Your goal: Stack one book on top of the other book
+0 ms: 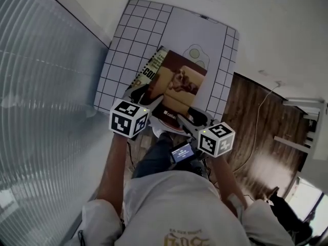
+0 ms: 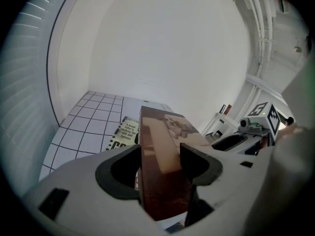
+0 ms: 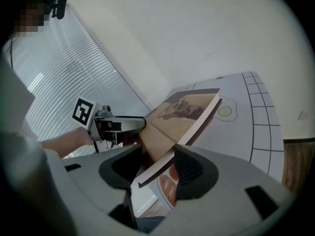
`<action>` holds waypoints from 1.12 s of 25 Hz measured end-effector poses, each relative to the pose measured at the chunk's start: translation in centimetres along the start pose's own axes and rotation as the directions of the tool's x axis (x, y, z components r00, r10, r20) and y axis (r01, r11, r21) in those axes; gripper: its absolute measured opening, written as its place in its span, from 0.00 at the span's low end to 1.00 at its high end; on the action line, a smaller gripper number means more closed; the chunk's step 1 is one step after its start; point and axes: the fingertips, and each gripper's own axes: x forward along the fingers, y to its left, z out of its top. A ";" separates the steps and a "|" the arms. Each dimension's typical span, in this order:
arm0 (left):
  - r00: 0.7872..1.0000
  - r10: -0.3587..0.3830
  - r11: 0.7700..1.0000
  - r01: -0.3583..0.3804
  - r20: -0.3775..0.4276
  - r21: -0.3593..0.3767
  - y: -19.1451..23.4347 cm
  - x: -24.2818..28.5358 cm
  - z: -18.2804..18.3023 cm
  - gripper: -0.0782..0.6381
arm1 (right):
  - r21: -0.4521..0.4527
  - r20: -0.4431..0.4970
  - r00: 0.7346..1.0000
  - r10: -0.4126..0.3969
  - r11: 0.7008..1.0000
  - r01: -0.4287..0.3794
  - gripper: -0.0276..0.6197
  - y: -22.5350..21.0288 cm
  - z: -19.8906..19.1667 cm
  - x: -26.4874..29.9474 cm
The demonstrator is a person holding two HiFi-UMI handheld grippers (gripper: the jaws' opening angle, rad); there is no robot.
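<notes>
Writing: the lower book (image 1: 147,72), left of centre in the head view on the gridded mat (image 1: 123,40), shows large black letters beginning "GO"; its small print is not reliably legible. The brown book (image 1: 177,83) sits at frame centre, overlapping it. The left gripper (image 2: 160,156) and right gripper (image 3: 160,159) each clamp a near corner of the brown book, jaws partly apart.
</notes>
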 end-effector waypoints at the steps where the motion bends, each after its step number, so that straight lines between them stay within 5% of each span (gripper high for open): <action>1: 1.000 0.000 1.000 0.000 -0.001 0.000 0.2 0.1 0.0 0.48 | 0.001 -0.003 1.000 -0.001 1.000 0.001 0.36 0.0 0.0 0.2; 28: 0.996 0.083 0.997 -0.083 -0.016 0.001 5.8 1.7 -1.6 0.48 | -0.020 -0.131 0.991 0.028 0.999 -0.031 0.36 0.2 -1.5 5.7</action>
